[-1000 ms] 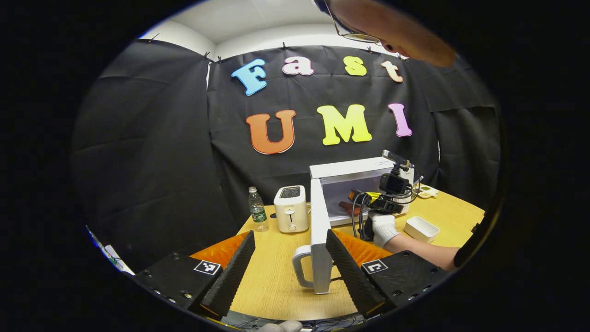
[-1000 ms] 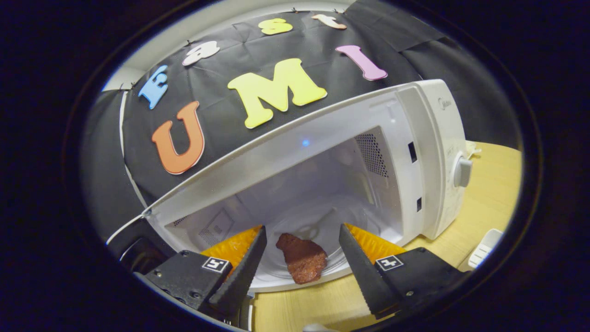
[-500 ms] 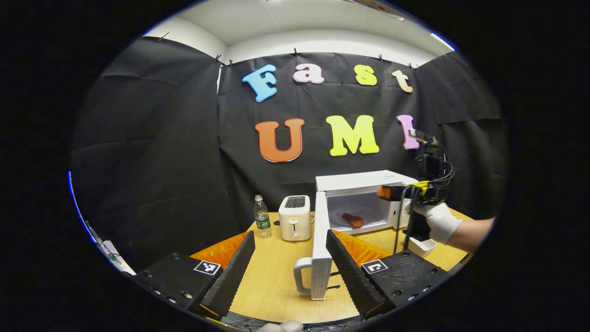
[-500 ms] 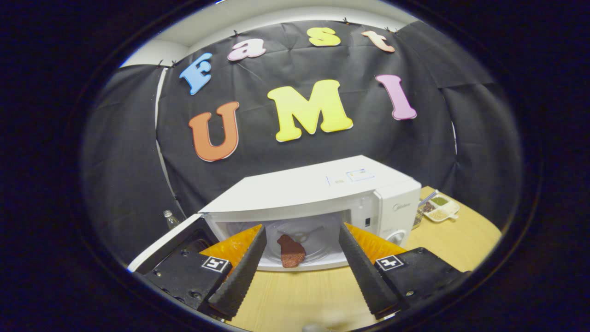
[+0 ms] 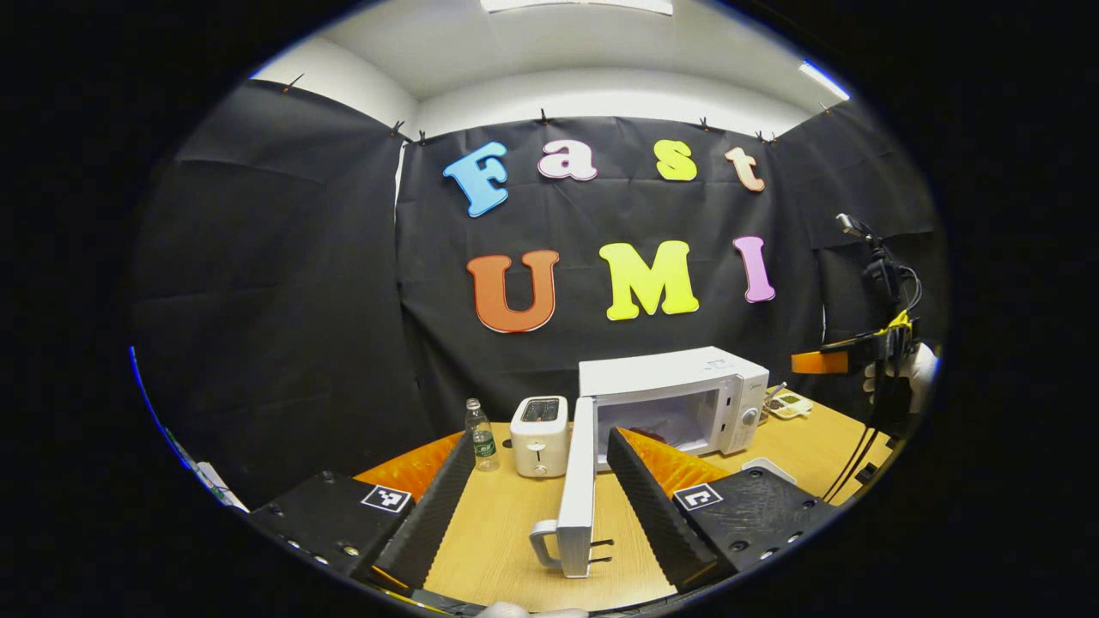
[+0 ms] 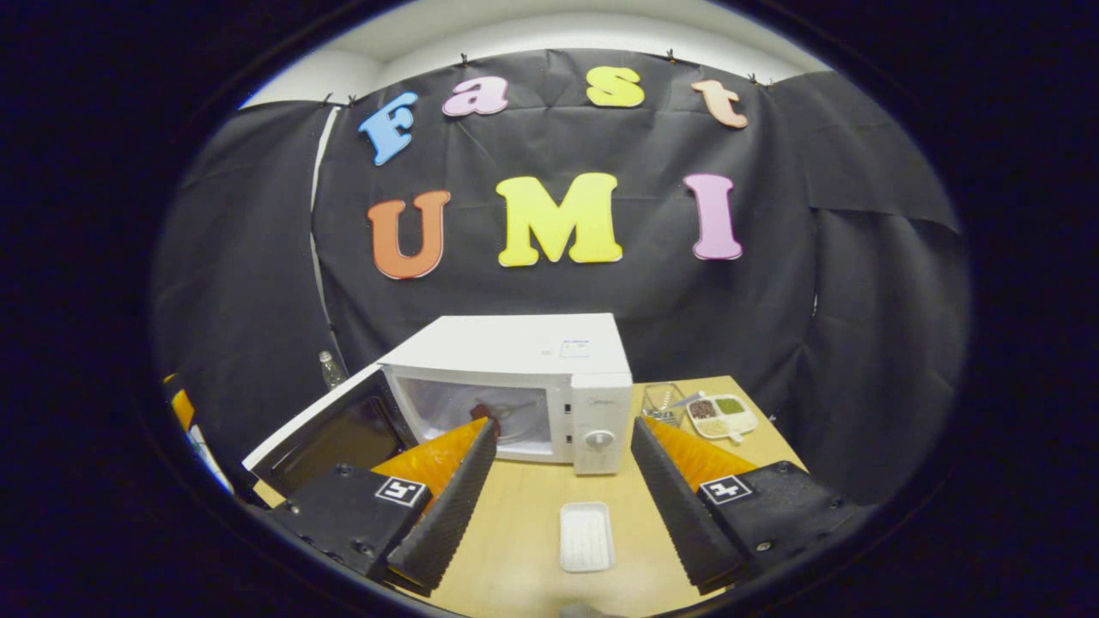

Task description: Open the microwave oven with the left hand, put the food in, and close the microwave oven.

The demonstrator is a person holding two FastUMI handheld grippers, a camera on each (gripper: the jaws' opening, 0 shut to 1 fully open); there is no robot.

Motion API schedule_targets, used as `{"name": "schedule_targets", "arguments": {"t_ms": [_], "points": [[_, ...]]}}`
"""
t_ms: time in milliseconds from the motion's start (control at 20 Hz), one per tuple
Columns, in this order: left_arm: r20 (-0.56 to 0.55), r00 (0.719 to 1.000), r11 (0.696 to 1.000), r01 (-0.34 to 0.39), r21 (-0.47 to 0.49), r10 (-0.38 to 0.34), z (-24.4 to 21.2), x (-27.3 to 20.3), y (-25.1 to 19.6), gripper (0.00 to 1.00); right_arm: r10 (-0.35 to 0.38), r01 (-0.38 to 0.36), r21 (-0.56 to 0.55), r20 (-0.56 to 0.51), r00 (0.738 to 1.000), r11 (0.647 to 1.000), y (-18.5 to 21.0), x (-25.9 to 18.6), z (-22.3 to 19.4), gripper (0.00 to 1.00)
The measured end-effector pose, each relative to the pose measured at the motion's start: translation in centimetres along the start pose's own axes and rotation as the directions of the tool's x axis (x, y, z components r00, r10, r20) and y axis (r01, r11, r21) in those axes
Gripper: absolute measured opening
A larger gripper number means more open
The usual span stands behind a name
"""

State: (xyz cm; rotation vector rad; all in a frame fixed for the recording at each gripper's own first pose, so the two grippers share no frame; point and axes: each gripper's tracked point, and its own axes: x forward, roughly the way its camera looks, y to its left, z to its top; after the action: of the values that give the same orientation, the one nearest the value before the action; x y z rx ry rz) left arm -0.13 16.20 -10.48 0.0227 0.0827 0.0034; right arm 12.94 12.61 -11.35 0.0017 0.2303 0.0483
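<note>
The white microwave [image 5: 674, 390] stands at the back of the wooden table, its door [image 5: 577, 481] swung wide open toward me. The door's edge and handle [image 5: 543, 542] lie between the spread fingers of my left gripper [image 5: 541, 435], which is open and not pressing on them. A reddish-brown piece of food [image 6: 485, 410] lies inside the microwave [image 6: 515, 378]. My right gripper [image 6: 563, 424] is open and empty, well back from the oven. In the left gripper view the right gripper [image 5: 824, 360] hangs high at the far right in a gloved hand [image 5: 919, 365].
A white toaster [image 5: 538, 433] and a water bottle [image 5: 481, 433] stand left of the microwave. A small white tray [image 6: 585, 536] lies on the table in front of the oven. A divided dish of condiments [image 6: 719, 415] sits at the right rear.
My right gripper has pulled out of the microwave, up and back to the right, leaving the food inside. My left gripper has drawn back slightly; the door stays open.
</note>
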Motion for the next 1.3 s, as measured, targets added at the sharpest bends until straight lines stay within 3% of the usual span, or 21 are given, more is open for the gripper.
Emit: {"name": "schedule_targets", "arguments": {"t_ms": [50,100,150,250,300,350,400,500,550,600,650,700,750,850,900,950,1000,1050,1100,1150,1300], "points": [[0.004,1.000,1.000,0.005,-0.005,-0.005,0.1,0.1,-0.6,0.95,0.001,-0.001,0.011,-0.004,1.000,1.000,-0.6,-0.8,0.0,1.00],[0.010,1.000,1.000,0.022,-0.014,-0.022,0.4,0.2,-1.5,0.95,-0.005,0.005,0.012,-0.006,1.000,1.000,-1.3,-1.7,-0.1,1.00],[0.017,0.999,0.999,0.035,-0.013,-0.035,0.8,0.3,-2.4,0.95,-0.012,0.012,0.006,-0.006,1.000,1.000,-2.0,-2.3,-0.2,0.90],[0.029,0.999,0.999,0.043,-0.006,-0.043,1.4,0.7,-3.4,0.91,-0.018,0.018,-0.007,-0.006,1.000,1.000,-2.9,-3.6,-0.1,0.90],[0.041,0.998,0.998,0.054,-0.008,-0.054,1.7,0.9,-4.1,0.91,-0.019,0.019,-0.012,-0.005,1.000,1.000,-3.3,-4.1,0.0,1.00],[0.045,0.997,0.998,0.067,-0.008,-0.067,1.7,1.1,-4.6,0.70,-0.028,0.028,-0.016,-0.003,1.000,0.999,-3.9,-4.4,0.1,1.00],[0.040,0.997,0.998,0.068,-0.003,-0.068,1.7,1.4,-5.0,0.65,-0.022,0.022,-0.016,-0.007,1.000,1.000,-4.3,-4.6,0.1,0.90],[0.027,0.998,0.998,0.057,-0.021,-0.056,1.2,1.9,-4.6,0.23,-0.018,0.018,-0.011,-0.021,1.000,1.000,-4.5,-4.9,-0.2,1.00],[0.029,0.997,0.996,0.079,-0.041,-0.078,1.3,1.6,-5.3,0.02,-0.022,0.022,-0.010,-0.020,1.000,1.000,-4.8,-4.9,0.0,0.90],[0.033,0.997,0.996,0.074,-0.043,-0.072,1.3,1.8,-5.3,0.03,-0.027,0.026,-0.010,-0.018,0.999,1.000,-5.1,-5.0,0.1,1.00],[0.038,0.997,0.997,0.073,-0.037,-0.072,1.5,1.9,-4.9,0.02,-0.030,0.030,-0.010,-0.021,0.999,1.000,-5.4,-5.1,0.1,0.90],[0.040,0.997,0.997,0.073,-0.028,-0.072,1.4,2.0,-5.0,0.00,-0.029,0.028,-0.007,-0.023,0.999,1.000,-5.5,-5.2,0.1,1.00],[0.038,0.997,0.998,0.062,-0.015,-0.061,1.2,2.2,-4.5,0.00,-0.030,0.030,-0.003,-0.023,0.999,1.000,-5.4,-5.2,0.1,0.90],[0.041,0.999,1.000,0.026,0.009,-0.026,0.9,2.5,-3.0,0.00,-0.032,0.032,0.000,-0.028,0.999,0.999,-5.6,-5.0,-0.1,0.90],[0.036,0.999,1.000,0.013,0.006,-0.013,0.5,2.6,-2.2,0.00,-0.033,0.034,0.004,-0.029,0.999,0.999,-5.6,-5.0,-0.1,1.00],[0.029,1.000,1.000,0.004,-0.001,-0.004,-0.2,2.7,-1.5,0.00,-0.030,0.030,0.011,-0.035,0.999,0.999,-5.6,-5.0,-0.4,0.90],[0.026,1.000,1.000,-0.015,-0.003,0.015,-0.9,2.9,-0.6,0.00,-0.025,0.026,0.021,-0.046,0.999,0.999,-5.5,-5.0,-0.6,1.00],[0.014,1.000,1.000,-0.025,0.001,0.025,-1.9,2.9,0.6,0.00,-0.024,0.025,0.028,-0.054,0.998,0.999,-5.5,-5.1,-0.8,0.91],[0.002,0.999,0.999,-0.041,0.009,0.041,-3.0,3.2,1.6,0.00,-0.028,0.030,0.029,-0.060,0.998,0.999,-5.6,-5.3,-0.8,1.00],[-0.009,0.998,0.998,-0.056,0.017,0.056,-4.3,3.5,2.8,0.00,-0.031,0.034,0.032,-0.067,0.997,0.999,-5.7,-5.4,-0.8,0.91],[-0.049,0.995,0.996,-0.081,0.024,0.082,-7.9,3.9,4.8,0.00,-0.036,0.039,0.034,-0.095,0.995,0.999,-5.9,-5.9,-1.0,0.90]]}}
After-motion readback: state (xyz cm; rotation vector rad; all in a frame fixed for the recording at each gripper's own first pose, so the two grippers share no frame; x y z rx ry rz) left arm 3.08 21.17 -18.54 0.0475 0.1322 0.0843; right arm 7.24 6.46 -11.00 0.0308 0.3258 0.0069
